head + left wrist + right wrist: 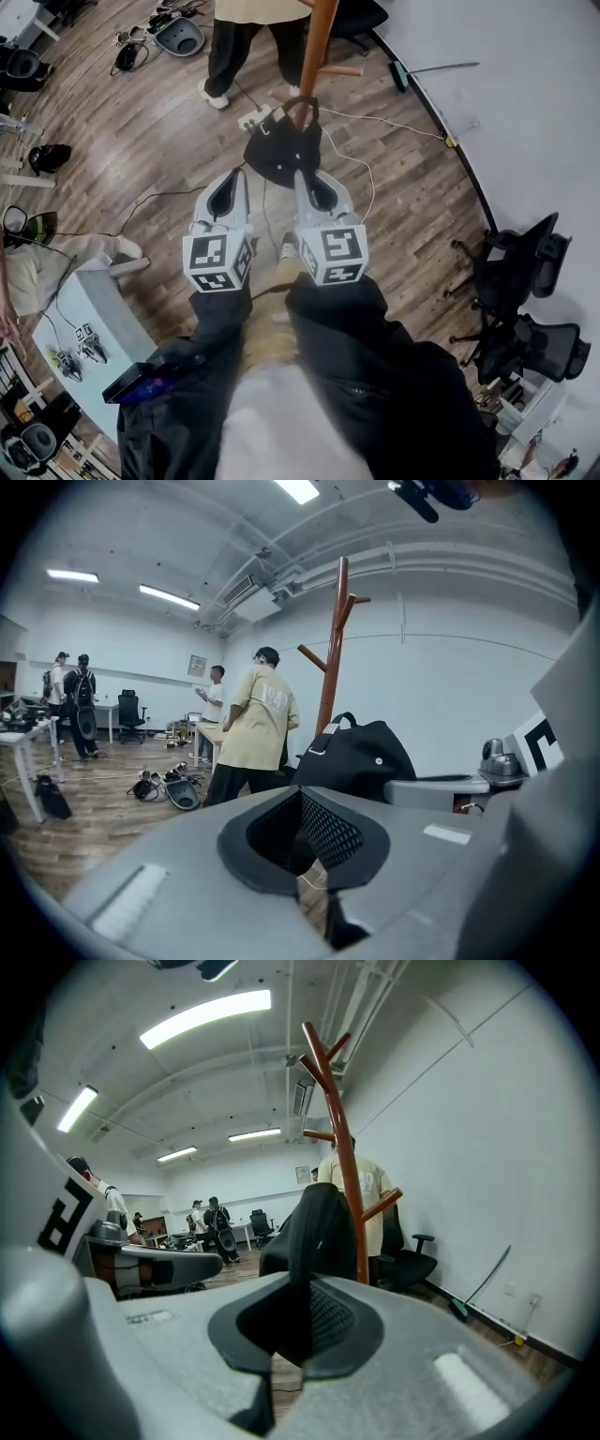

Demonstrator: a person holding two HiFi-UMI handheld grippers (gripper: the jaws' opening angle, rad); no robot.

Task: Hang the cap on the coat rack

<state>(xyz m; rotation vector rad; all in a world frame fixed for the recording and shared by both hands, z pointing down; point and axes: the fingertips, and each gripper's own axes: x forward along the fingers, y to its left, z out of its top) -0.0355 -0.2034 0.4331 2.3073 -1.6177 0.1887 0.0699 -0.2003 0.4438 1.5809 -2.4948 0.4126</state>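
bright, even light comes from long ceiling strips (206, 1018) that blow out to pure white in the upper left of the right gripper view and along the top of the left gripper view. the white wall (450, 686) looks cool and bluish. shadows on the wooden floor (141, 141) are soft. both gripper views bulge and darken to black corners. the left gripper (305, 850) and right gripper (295, 1330) sit out of focus low in frame; the black cap (314, 1232) shows little detail.

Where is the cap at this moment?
In the head view's upper middle, the black cap is clamped in the right hand-held gripper. It is held close in front of the wooden coat rack, whose pole rises just beyond it.
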